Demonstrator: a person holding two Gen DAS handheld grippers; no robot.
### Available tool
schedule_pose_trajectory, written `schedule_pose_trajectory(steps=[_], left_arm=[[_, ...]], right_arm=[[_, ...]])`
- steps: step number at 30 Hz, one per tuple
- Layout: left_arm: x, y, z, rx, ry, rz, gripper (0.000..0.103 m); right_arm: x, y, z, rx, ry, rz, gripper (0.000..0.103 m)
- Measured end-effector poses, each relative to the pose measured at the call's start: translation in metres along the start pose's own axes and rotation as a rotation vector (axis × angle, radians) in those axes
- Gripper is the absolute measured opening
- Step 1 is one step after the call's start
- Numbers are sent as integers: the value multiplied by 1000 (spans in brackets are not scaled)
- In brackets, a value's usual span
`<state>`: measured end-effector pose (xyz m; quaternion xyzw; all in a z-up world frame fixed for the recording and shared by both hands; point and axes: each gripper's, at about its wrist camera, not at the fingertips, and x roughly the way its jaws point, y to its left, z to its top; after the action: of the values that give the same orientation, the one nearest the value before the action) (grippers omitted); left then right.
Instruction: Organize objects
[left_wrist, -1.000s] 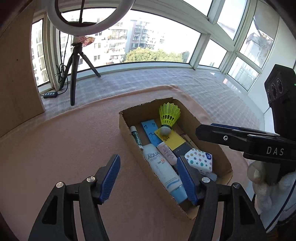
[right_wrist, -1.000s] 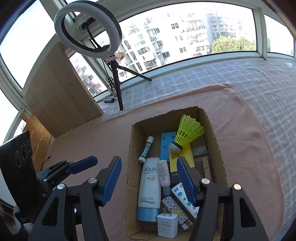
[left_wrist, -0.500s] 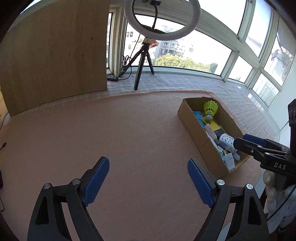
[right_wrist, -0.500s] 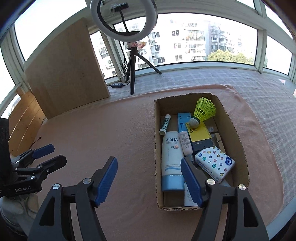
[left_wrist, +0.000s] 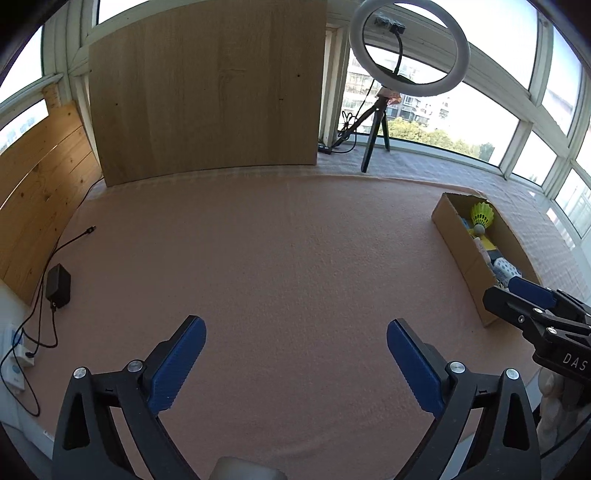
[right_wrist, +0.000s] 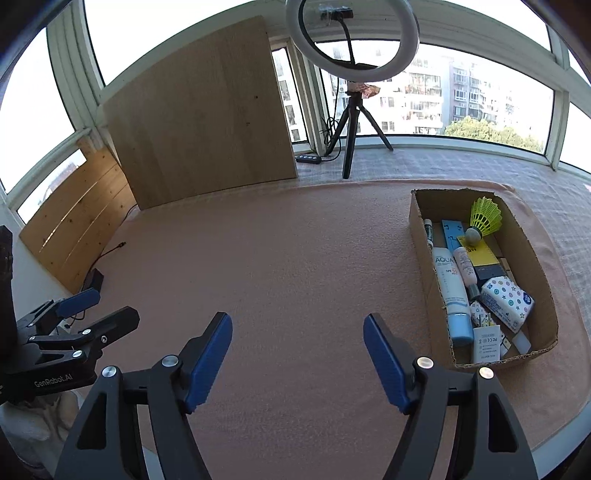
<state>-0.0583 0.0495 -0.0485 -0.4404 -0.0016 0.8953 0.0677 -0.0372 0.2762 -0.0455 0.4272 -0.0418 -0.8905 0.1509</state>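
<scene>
A cardboard box stands at the right of the pink cloth. Inside lie a yellow shuttlecock, a white and blue sunscreen tube, a dotted tissue pack, a white charger and several smaller items. My right gripper hovers over bare cloth left of the box, jaws opening, nothing between them. My left gripper is further left over bare cloth, jaws opening wide and empty. The box shows at the right edge of the left wrist view, beyond the right gripper.
A ring light on a black tripod stands at the back by the window. A wooden board leans behind the cloth, and a slatted wood panel lines the left. A black adapter with cables lies at the left edge.
Both grippers have pulled back and to the left, away from the box, and their jaws have spread wider. The box now sits far to the right in both views.
</scene>
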Motion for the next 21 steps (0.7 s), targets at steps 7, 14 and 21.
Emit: schedule_pose_trajectory(steps=[7, 14, 21], left_arm=[[-5, 29, -23, -26, 4, 49, 101], [-10, 43, -20, -38, -13, 58, 101], [-24, 39, -11, -10, -57, 56, 102]], right_arm=[[18, 18, -15, -8, 29, -15, 71], [13, 42, -14, -39, 5, -28, 71], [4, 47, -11, -49, -29, -54, 72]])
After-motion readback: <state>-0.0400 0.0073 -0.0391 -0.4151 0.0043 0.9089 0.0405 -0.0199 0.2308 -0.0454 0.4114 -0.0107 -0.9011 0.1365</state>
